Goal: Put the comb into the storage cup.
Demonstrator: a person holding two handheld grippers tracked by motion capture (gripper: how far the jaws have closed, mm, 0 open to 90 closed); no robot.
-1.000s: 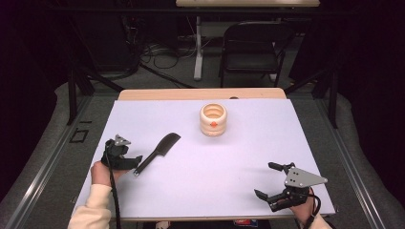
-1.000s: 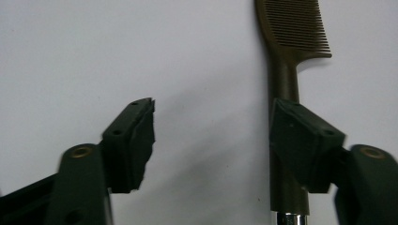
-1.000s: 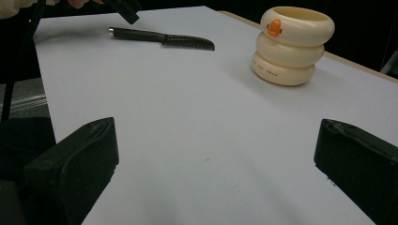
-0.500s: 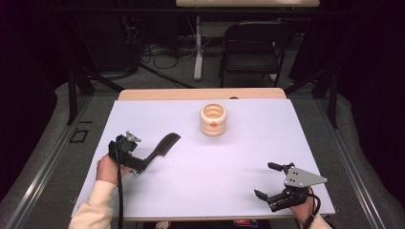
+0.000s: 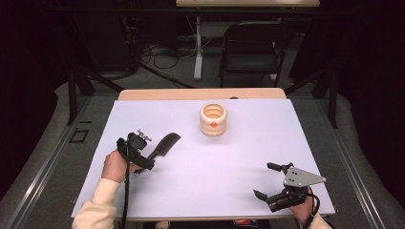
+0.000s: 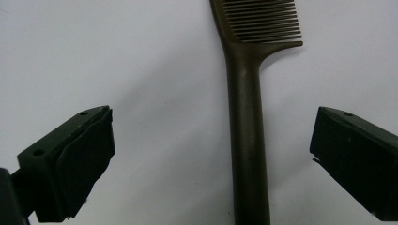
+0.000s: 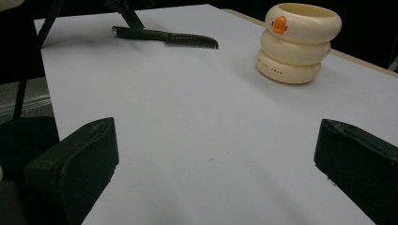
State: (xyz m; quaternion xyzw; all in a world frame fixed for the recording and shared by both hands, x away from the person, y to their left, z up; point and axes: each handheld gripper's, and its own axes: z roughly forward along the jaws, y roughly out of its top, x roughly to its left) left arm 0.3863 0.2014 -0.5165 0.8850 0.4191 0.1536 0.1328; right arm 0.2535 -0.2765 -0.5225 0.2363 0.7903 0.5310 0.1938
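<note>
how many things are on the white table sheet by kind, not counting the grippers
comb: 1
cream ringed cup: 1
total: 2

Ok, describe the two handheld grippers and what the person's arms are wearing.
Both grippers are black with two blocky black fingers each. The left gripper trails a black cable down along a cream-coloured sleeve and has a small metal fitting on top. The right gripper carries a grey three-cornered plate dotted with small holes. Its fingers have flat, matte inner pads.
</note>
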